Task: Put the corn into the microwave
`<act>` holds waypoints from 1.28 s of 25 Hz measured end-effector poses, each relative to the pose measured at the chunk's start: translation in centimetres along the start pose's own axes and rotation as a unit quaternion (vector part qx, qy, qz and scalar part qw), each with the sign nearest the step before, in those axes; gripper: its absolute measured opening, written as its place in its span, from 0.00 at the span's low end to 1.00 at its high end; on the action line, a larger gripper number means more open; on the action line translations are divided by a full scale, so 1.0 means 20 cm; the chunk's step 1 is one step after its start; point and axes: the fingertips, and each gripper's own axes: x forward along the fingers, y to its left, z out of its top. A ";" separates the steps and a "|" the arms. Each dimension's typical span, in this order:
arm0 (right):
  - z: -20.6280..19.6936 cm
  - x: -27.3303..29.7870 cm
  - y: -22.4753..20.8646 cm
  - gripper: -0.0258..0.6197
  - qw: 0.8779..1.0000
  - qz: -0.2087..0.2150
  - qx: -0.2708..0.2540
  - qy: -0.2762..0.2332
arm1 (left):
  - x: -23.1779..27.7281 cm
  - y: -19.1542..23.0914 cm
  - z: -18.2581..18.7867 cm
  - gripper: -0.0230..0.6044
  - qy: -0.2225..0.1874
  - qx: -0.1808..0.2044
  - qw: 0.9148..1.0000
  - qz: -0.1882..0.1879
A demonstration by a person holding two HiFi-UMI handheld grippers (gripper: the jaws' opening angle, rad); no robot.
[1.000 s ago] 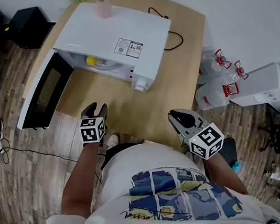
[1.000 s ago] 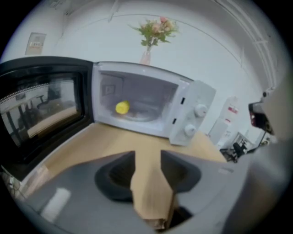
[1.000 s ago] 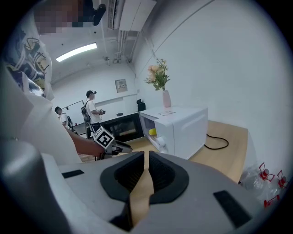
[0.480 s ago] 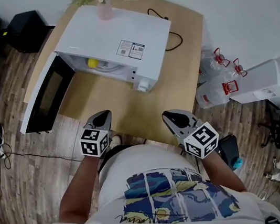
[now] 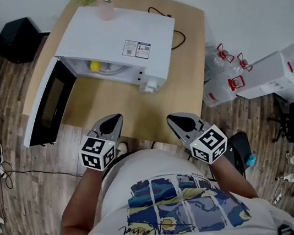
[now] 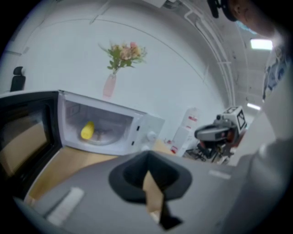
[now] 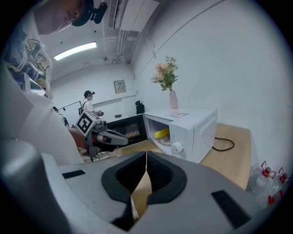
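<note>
1. Corn (image 5: 95, 66) already lies inside the microwave (image 5: 122, 37), a yellow cob on the glass plate toward the left of the chamber. The placing looks done.
2. Rolling is the first risk. A hard push on the door (image 5: 44, 106) could, by my judgement, jolt the microwave enough to shift the cob on the plate.
3. The door stands wide open, reaching out toward the left edge of the table (image 5: 186, 85). An arm swinging low past it could knock it or strain the hinge.
4. A vase of flowers (image 5: 106, 9) stands at the microwave's far edge. Whether it rests on top or behind, I cannot tell. A shove of the microwave might tip it.
5. The left gripper (image 5: 112, 124) has its jaws closed together with nothing between them. It is held close to the person's body at the near side of the table, aimed toward the microwave and tilted somewhat down, well apart from the door.
6. The right gripper (image 5: 178, 121) is likewise closed and empty, held beside the left one at about the same level. It points the same way and touches nothing.
7. Closed jaws can only push, so gripping the door's edge would call for opening them first.
</note>
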 end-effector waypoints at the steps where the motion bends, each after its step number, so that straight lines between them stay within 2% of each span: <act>1: 0.00 0.01 0.02 0.06 1.000 -0.003 0.001 0.000 | -0.02 -0.01 0.01 0.05 -0.004 0.000 1.000 -0.008; 10: 0.03 0.11 0.18 0.06 0.999 -0.032 0.012 -0.007 | -0.17 0.01 0.09 0.05 -0.011 0.033 0.997 -0.064; 20: 0.02 0.17 0.36 0.06 0.995 -0.086 0.039 -0.023 | -0.27 0.04 0.08 0.05 0.000 0.074 0.989 -0.125; 32: 0.01 0.13 0.47 0.06 0.993 -0.111 0.029 -0.021 | -0.29 -0.02 0.04 0.05 0.003 0.085 0.984 -0.157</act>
